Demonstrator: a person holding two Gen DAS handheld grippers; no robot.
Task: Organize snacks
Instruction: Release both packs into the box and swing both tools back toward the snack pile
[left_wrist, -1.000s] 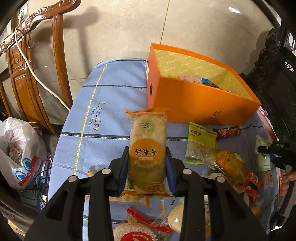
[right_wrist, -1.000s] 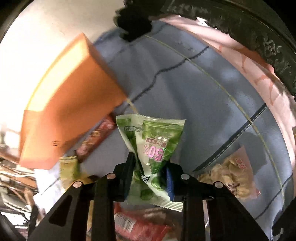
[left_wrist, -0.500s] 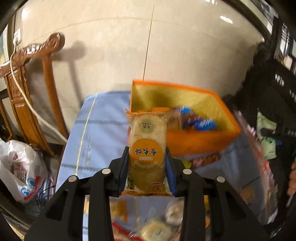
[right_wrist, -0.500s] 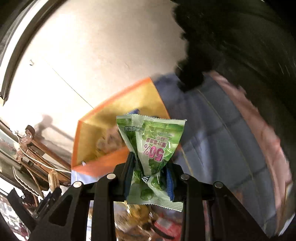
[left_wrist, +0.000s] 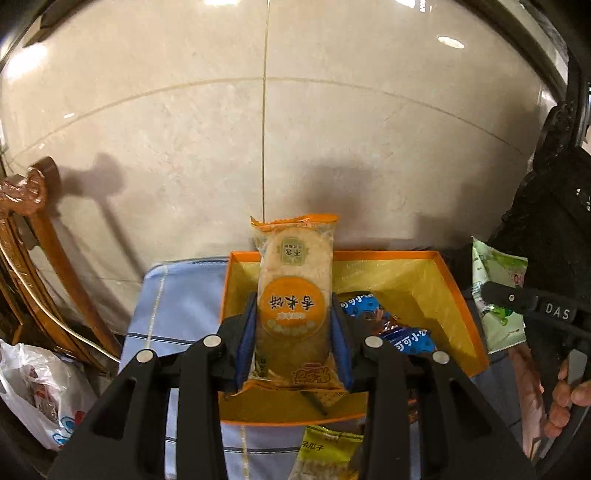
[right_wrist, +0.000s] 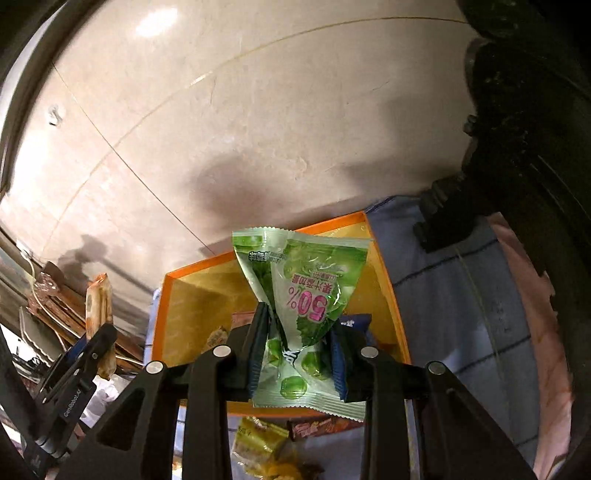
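My left gripper (left_wrist: 293, 332) is shut on an orange rice-cracker packet (left_wrist: 293, 295) and holds it upright above the left part of the open orange box (left_wrist: 461, 295). My right gripper (right_wrist: 299, 350) is shut on a green candy bag (right_wrist: 306, 295) above the same orange box (right_wrist: 162, 314). The box holds blue packets (left_wrist: 406, 339) and other snacks. The right gripper with its green bag (left_wrist: 498, 295) shows at the right of the left wrist view. The left gripper's packet (right_wrist: 98, 299) shows at the left of the right wrist view.
The box stands on a blue striped cloth (left_wrist: 173, 302) by a tiled wall. Loose snacks lie in front of it: a yellow-green packet (left_wrist: 325, 454) and a red-brown bar (right_wrist: 321, 428). A wooden chair (left_wrist: 40, 251) and plastic bag (left_wrist: 33, 398) are left; dark carved furniture (right_wrist: 524, 147) is right.
Both grippers have lifted their packets off the table and moved forward over the orange box. The view now looks down into the box. Both grips stay shut.
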